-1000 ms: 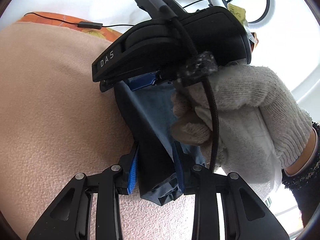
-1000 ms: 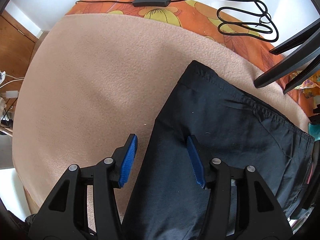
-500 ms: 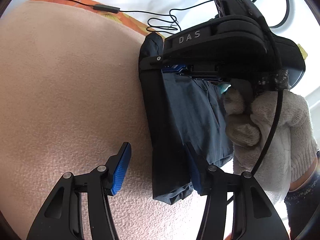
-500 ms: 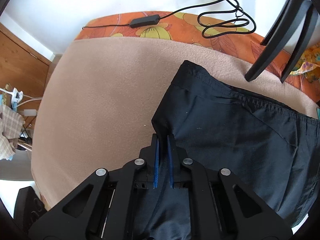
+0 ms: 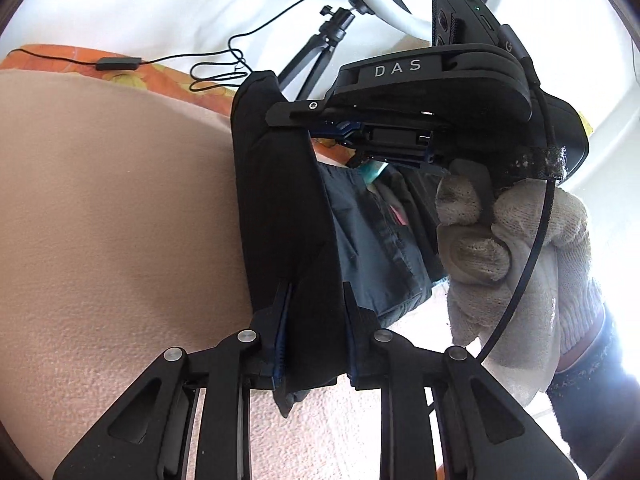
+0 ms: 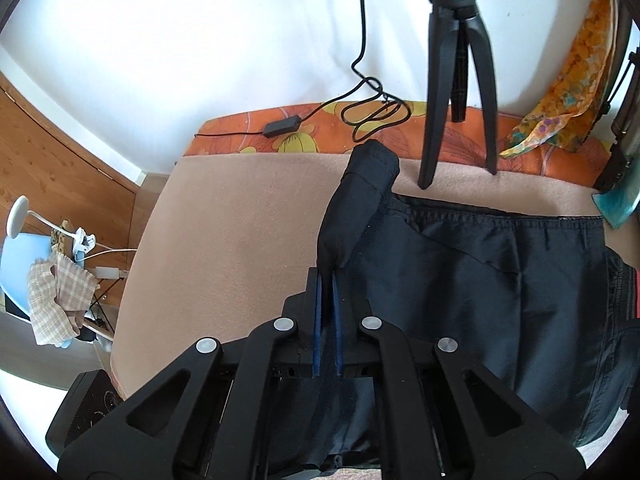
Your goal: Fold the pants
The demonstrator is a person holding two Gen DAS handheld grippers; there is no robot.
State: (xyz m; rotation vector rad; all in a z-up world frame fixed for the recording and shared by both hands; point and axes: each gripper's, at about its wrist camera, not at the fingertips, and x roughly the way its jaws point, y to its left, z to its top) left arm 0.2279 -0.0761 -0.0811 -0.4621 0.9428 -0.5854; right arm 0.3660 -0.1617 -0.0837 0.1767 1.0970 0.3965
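Observation:
Dark navy pants (image 6: 500, 280) lie spread over a beige blanket (image 6: 240, 232), with their left edge pulled up into a ridge. My right gripper (image 6: 327, 280) is shut on that lifted edge, and a folded hem corner stands up beyond its tips. In the left wrist view the same pants (image 5: 280, 200) hang as a raised fold between both tools. My left gripper (image 5: 316, 296) has its jaws closing, and the near end of the fold fills the gap against both pads. The right gripper (image 5: 292, 120), held by a gloved hand (image 5: 520, 248), clamps the far end.
A black tripod (image 6: 452, 80) stands on the blanket's far edge just behind the pants, with a ring light (image 5: 384, 4) on top. A black cable and adapter (image 6: 282, 126) lie on the orange floral sheet (image 6: 320, 132). A chair with cloths (image 6: 52, 288) stands off the left side.
The right gripper closed on the pants' edge and lifted it off the blanket. The left gripper opened, shifted along the fold, then closed on it again.

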